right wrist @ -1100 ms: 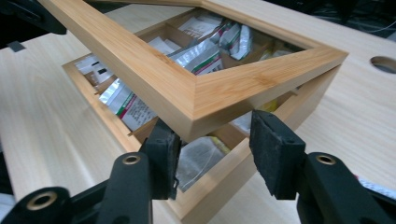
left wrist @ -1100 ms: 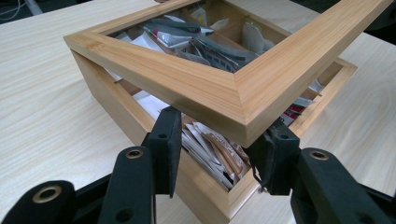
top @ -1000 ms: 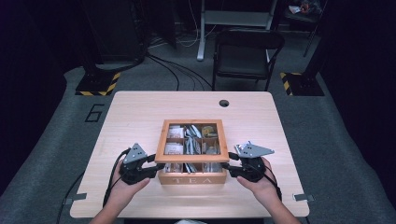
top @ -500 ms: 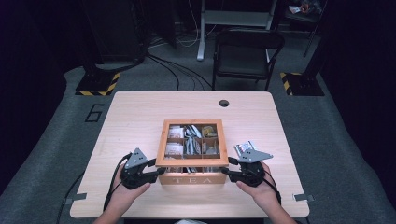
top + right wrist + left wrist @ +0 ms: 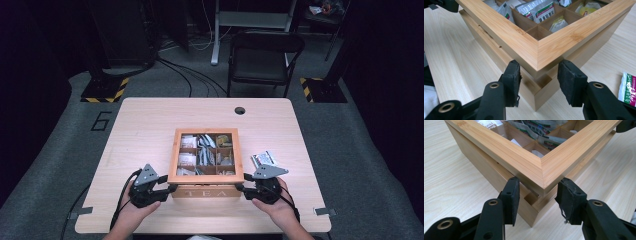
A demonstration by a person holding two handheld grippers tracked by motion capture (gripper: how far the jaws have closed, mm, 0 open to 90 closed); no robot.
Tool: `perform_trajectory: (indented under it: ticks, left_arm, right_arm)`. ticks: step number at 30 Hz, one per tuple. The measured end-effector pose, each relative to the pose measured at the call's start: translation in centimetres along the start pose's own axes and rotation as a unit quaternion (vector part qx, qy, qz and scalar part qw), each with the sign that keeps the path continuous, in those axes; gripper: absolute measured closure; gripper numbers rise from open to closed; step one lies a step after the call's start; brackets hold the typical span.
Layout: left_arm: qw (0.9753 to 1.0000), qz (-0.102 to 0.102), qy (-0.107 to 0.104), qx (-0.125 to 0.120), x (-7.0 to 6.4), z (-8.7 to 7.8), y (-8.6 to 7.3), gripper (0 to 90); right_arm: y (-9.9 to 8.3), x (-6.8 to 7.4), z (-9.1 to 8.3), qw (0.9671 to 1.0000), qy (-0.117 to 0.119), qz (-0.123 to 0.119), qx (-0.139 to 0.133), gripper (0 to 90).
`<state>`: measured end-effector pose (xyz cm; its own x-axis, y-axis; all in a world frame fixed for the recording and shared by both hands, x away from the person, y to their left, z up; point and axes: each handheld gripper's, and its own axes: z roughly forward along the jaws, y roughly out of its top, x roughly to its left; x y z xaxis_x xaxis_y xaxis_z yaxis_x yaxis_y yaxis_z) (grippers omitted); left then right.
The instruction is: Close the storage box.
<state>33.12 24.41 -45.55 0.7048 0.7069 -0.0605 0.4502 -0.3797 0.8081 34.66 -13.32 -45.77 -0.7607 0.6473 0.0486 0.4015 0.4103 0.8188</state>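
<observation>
High view | lid [image 5: 206, 177] lifted since earlier | both tongs wide at corners

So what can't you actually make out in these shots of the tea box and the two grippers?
- Tea box, high view: packet print too small to read.
- Left gripper, left gripper view: whether the jaws touch the lid's corner; the lid overhangs the gap.
- Right gripper, right gripper view: likewise.
- Loose packet, right gripper view: cut off by the right edge.
- Box's rear hinge: hidden by the lid.
</observation>
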Motion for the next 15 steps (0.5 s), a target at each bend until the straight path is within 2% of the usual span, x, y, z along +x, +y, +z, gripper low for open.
perform_trajectory:
  ticks: [3, 6, 9, 12, 13, 15]
  left_arm:
    - [1.0, 0.001, -0.002, 0.003, 0.1, -0.2, 0.0, 52.2]
    - [0.9999, -0.01, -0.007, 0.004, -0.1, -0.3, -0.2, 51.8]
    - [0.9999, -0.014, -0.003, 0.004, -0.3, -0.5, -0.4, 49.9]
    - [0.9998, -0.019, -0.004, -0.005, -0.3, -1.0, -0.3, 49.6]
    - [0.9999, -0.015, 0.002, -0.007, -0.3, -1.0, -0.3, 49.5]
    - [0.9998, -0.015, 0.0, -0.01, -0.2, -1.3, -0.1, 49.3]
  right_arm:
    - [-0.1, 0.0, 0.0, 1.0, 0.003, 0.004, -0.002, 52.9]
    - [-0.2, -0.1, -0.1, 1.0, 0.007, 0.004, -0.002, 52.4]
    - [-0.2, -0.2, -0.3, 0.9998, 0.015, 0.012, 0.007, 51.6]
    - [-0.2, -0.1, -0.2, 0.9996, 0.009, -0.003, 0.025, 48.7]
    - [-0.2, -0.1, -0.3, 0.9997, 0.011, -0.007, 0.02, 49.3]
    - [0.0, -0.2, -0.8, 0.9998, 0.019, 0.008, 0.005, 49.4]
